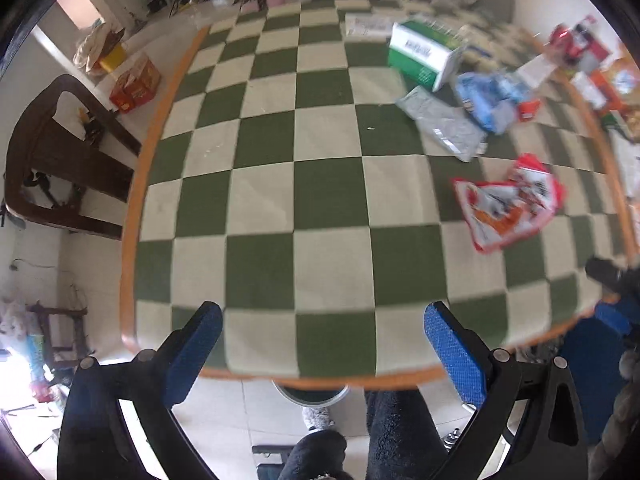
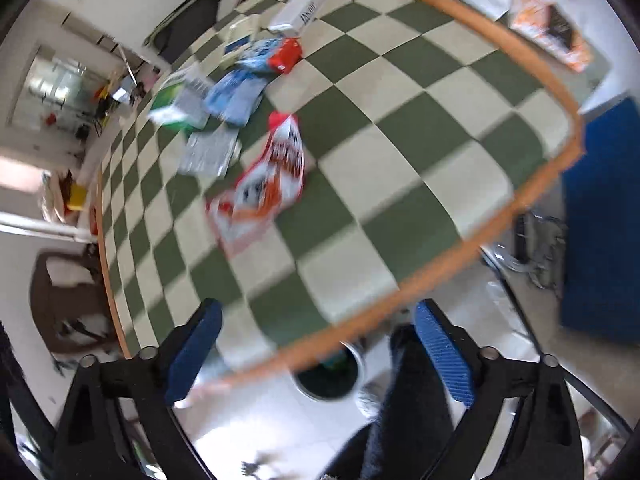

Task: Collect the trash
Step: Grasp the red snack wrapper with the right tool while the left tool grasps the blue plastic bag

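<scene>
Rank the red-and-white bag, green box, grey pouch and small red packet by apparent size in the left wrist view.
1. red-and-white bag, though it lies nearest the camera
2. green box and grey pouch: too alike to rank
3. small red packet

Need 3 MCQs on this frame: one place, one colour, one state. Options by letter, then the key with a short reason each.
1. Where does the red and white snack bag lie?
A. on the checkered table
B. on the floor
C. in the bin

2. What colour are the pads on the left tool?
A. yellow
B. blue
C. white

3. What state is the right tool in?
A. shut on a wrapper
B. shut on nothing
C. open, holding nothing

Key:
1 A, the bag rests flat on the green and cream squares of the table, short of the grey pouch.
2 B, both pads show blue.
3 C, its fingers stand wide apart with only table and floor between them.
</scene>
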The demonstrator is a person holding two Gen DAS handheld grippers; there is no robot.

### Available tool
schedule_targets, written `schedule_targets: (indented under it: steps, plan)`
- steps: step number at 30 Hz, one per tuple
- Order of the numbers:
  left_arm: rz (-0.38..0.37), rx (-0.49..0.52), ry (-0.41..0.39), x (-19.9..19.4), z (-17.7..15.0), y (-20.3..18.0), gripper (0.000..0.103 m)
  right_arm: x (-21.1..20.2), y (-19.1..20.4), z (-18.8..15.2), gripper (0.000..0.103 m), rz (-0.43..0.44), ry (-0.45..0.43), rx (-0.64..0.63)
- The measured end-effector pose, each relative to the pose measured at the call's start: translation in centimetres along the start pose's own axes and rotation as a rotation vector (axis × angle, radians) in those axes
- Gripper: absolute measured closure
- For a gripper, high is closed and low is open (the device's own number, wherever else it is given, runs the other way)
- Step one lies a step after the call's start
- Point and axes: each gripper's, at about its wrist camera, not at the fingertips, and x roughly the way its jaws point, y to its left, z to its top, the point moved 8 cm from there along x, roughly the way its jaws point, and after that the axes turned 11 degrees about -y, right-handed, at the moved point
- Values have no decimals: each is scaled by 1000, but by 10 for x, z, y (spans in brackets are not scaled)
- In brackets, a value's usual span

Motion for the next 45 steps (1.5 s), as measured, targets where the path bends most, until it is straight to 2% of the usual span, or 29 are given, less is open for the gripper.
schedule_targets:
  steps: [6,9,10,12,14,15,18,19,20,25,28,34,35,36,37,39,42,45]
  plan:
    - [103,-16,88,54,25,-2,0,110,21,60,13,-13,54,11]
    - [125,-38,123,68,31,0,0,142,39,69,10,-34,54,-29]
    - [129,-47,138,72,32,1,0,148,47,71,15,-56,45,-52]
    - [133,-53,153,78,36,-1,0,156,65,73,18,-82,30,-128]
    - [133,-53,163,82,43,-5,0,161,75,75,37,-151,2,-197]
    - [133,-52,164,84,48,-8,0,162,81,77,56,-163,-21,-225]
    - [116,-45,152,85,65,-21,0,164,91,86,67,-133,-51,-241]
    - [106,-42,145,85,72,-28,0,162,90,91,84,-126,-66,-244]
    - [95,-38,138,85,79,-35,0,162,90,97,84,-116,-68,-243]
    - [-11,22,91,86,117,-92,0,147,56,125,88,-99,-74,-182]
    - [-105,70,62,91,139,-141,0,132,17,151,88,-137,-106,-118]
    - [-185,139,73,116,160,-204,3,119,-65,204,88,-218,-138,32]
    - [-185,149,76,120,161,-210,6,120,-73,210,88,-222,-138,51]
    - [-183,156,82,125,162,-215,19,123,-79,215,88,-230,-140,70]
    - [-187,164,93,130,162,-220,39,120,-90,220,88,-235,-142,79]
    - [-186,174,104,134,161,-224,63,124,-98,225,88,-240,-144,97]
    - [-190,186,85,128,161,-223,86,129,-97,230,88,-236,-145,113]
    - [-182,188,60,110,156,-218,90,116,-101,228,89,-218,-152,110]
